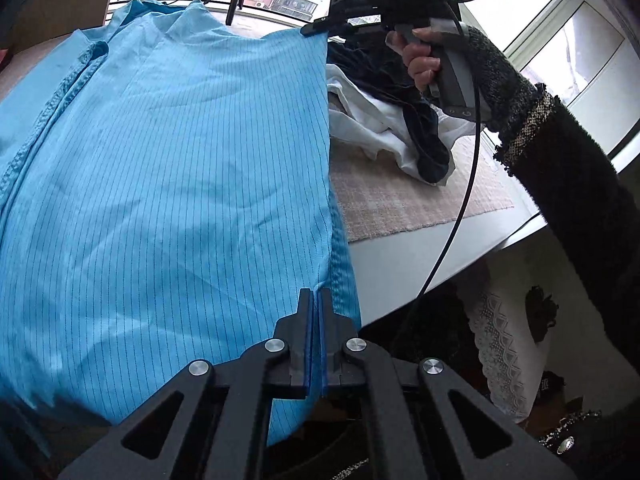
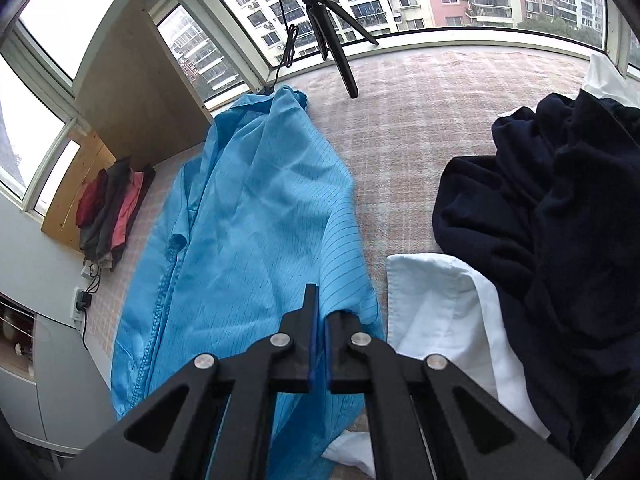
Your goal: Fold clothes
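A light blue pinstriped garment (image 1: 168, 168) lies spread over the table, with a seamed front placket on its left side; it also shows in the right wrist view (image 2: 248, 232). My left gripper (image 1: 316, 300) is shut on the near right edge of this garment. My right gripper (image 2: 320, 304) is shut on the same edge further along; in the left wrist view it (image 1: 310, 30) pinches the far corner and holds the cloth stretched between both grippers.
A pile of dark navy (image 2: 560, 208) and white clothes (image 2: 436, 312) lies to the right on a checked mat (image 2: 420, 112). A black tripod (image 2: 332, 36) stands by the window. Folded red and grey clothes (image 2: 112, 208) sit on a wooden ledge at left. The table edge (image 1: 420, 256) runs at right.
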Available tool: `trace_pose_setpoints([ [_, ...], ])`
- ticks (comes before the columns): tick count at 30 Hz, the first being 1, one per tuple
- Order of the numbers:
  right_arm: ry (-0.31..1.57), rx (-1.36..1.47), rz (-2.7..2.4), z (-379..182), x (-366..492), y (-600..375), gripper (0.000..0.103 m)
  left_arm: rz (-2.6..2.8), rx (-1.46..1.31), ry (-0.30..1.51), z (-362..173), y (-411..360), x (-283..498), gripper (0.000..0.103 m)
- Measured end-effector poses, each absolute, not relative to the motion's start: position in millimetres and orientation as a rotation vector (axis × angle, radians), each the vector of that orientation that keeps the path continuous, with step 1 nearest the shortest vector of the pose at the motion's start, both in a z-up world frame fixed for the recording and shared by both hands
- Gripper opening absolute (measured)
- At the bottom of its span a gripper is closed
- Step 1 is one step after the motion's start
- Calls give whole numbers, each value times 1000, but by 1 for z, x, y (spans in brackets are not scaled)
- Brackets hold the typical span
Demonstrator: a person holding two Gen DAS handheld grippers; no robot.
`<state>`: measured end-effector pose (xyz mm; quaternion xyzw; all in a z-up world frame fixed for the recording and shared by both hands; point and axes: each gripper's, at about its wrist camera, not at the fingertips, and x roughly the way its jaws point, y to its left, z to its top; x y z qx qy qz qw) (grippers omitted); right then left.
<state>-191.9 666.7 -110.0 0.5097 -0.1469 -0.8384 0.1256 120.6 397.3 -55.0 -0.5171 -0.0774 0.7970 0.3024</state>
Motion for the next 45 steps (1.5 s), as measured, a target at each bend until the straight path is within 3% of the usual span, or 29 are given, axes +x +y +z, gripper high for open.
trace_pose_setpoints([
  [1, -383, 1507, -2461, -112, -193, 664, 2, 2116, -1381, -177, -57, 406, 121, 12],
  [3, -309, 1554, -2485, -121, -194, 662, 2, 2145, -1391, -92, -60, 421, 124, 48],
  [5, -268, 1600, -2489, -133, -196, 665, 2, 2172, -1374, 28, -63, 440, 127, 54],
  [8, -269, 1648, -2479, -147, -197, 673, 4, 2218, -1349, 253, -71, 463, 133, 57],
  [10, -270, 1670, -2483, -154, -196, 678, 19, 2242, -1333, 328, -77, 469, 134, 54],
  [11, -270, 1671, -2488, -155, -196, 680, 25, 2245, -1326, 341, -78, 469, 133, 44],
  [12, -274, 1670, -2492, -157, -196, 683, 36, 2241, -1319, 335, -77, 467, 131, 23],
  [14, -302, 1661, -2482, -159, -196, 687, 38, 2223, -1329, 277, -76, 460, 124, 4],
  [18, -367, 1681, -2403, -168, -201, 688, 48, 2170, -1392, 23, -71, 431, 106, 3],
  [20, -410, 1686, -2374, -174, -204, 686, 48, 2175, -1378, -57, -61, 415, 105, 3],
  [21, -441, 1675, -2369, -175, -204, 686, 45, 2178, -1370, -107, -55, 407, 104, 3],
  [22, -477, 1649, -2371, -172, -204, 687, 22, 2173, -1360, -164, -50, 398, 103, 3],
  [23, -514, 1619, -2370, -167, -204, 687, 9, 2167, -1350, -218, -44, 389, 102, 2],
  [24, -540, 1588, -2372, -161, -204, 686, 7, 2166, -1339, -267, -40, 381, 100, 2],
  [34, -227, 1458, -2394, -86, -230, 572, 6, 2266, -1308, -559, -33, 291, 105, 2],
  [42, 196, 1630, -2260, -142, -279, 430, 8, 2338, -1480, -684, -87, 227, 89, 2],
  [45, 178, 1577, -2245, -131, -267, 418, 11, 2300, -1506, -720, -98, 216, 87, 2],
])
